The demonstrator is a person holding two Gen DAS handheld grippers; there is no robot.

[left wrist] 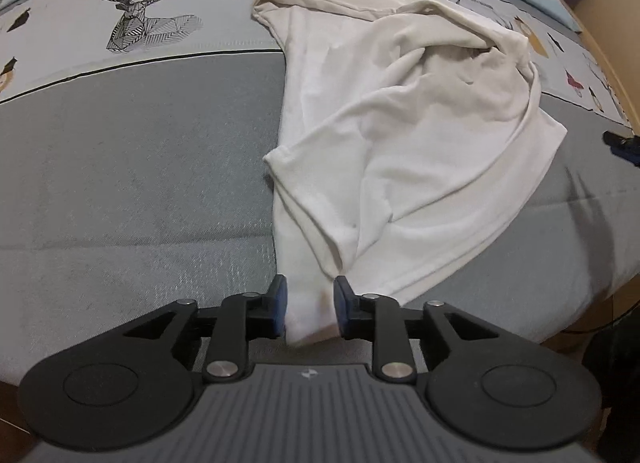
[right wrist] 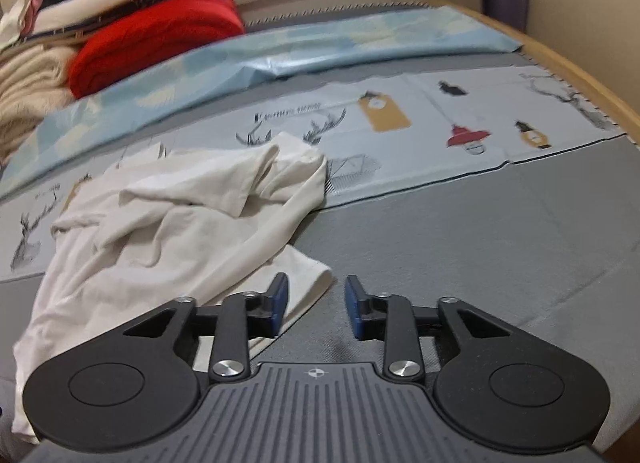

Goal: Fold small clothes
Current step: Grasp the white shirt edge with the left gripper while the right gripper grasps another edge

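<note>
1. Garment first: a white T-shirt (left wrist: 400,135) lies crumpled on the grey bed (left wrist: 132,167), its far end over the printed deer sheet (left wrist: 152,19), its near corner drawn toward the left claw (left wrist: 308,307).
2. That left claw is partly spread, with a fold of the shirt's near corner sitting between its blue pads (left wrist: 280,303); whether the pads actually bite the cloth I cannot tell (a gap shows on each side).
3. In the right wrist view the right claw (right wrist: 316,305) is spread wide and holds nothing; it hangs just beside the shirt's hem corner (right wrist: 312,275).
4. Judged step: taking hold of two corners, before the shirt is spread flat for folding.
5. Next move probably calls for the right claw to shift left onto that hem corner and pinch one layer only.
6. Hard to make out: the sleeves and collar are buried in bunched folds, and the clothes pile (right wrist: 120,23) behind is blurred.
</note>
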